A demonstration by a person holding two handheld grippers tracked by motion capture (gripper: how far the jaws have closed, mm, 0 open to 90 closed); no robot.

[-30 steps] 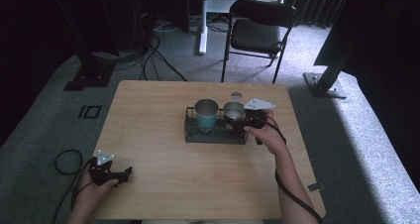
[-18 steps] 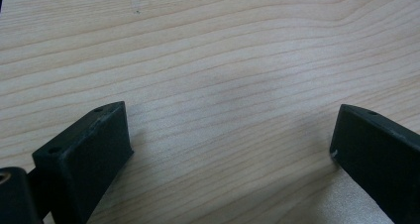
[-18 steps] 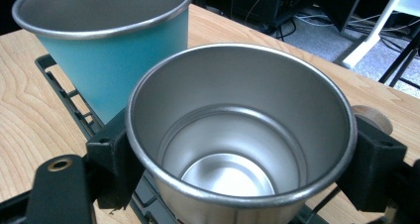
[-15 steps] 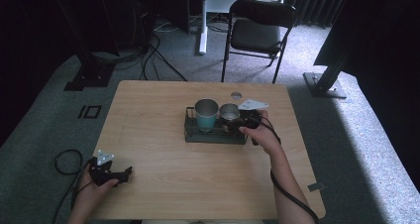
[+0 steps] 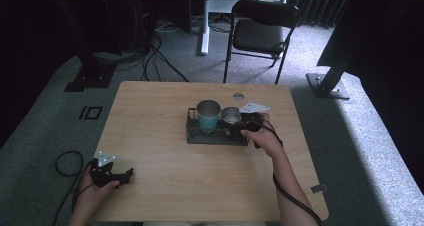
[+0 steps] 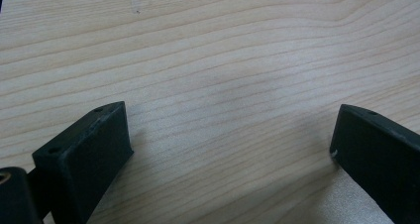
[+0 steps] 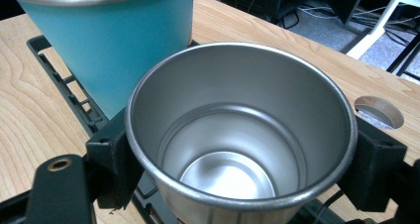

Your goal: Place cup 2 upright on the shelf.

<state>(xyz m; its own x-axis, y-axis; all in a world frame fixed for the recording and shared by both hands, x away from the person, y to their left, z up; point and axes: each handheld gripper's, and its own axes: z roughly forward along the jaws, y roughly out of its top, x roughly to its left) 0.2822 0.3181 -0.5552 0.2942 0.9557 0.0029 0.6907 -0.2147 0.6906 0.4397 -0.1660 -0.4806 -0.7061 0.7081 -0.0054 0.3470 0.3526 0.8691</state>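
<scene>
A black wire tray [image 5: 192,136] sits on the wooden table [image 5: 170,186], right of centre. A teal cup [image 5: 208,115] stands upright in it. Beside that cup is a silver metal cup [image 5: 231,115], empty inside [image 7: 233,149], with my right gripper [image 5: 240,124] shut on its sides; both jaws press the cup wall in the right gripper view. The teal cup [image 7: 114,35] is just behind it there. My left gripper [image 5: 114,175] rests at the table's near left corner, open, with bare wood [image 6: 223,85] between its jaws.
A round hole [image 5: 238,96] pierces the table behind the tray. A folding chair [image 5: 260,31] stands beyond the far edge, with cables [image 5: 155,51] and stand bases on the floor. A cable loop [image 5: 65,163] lies off the table's left edge.
My right gripper with the silver cup has shifted slightly left and nearer, toward the teal cup in the tray. The left gripper has stayed put.
</scene>
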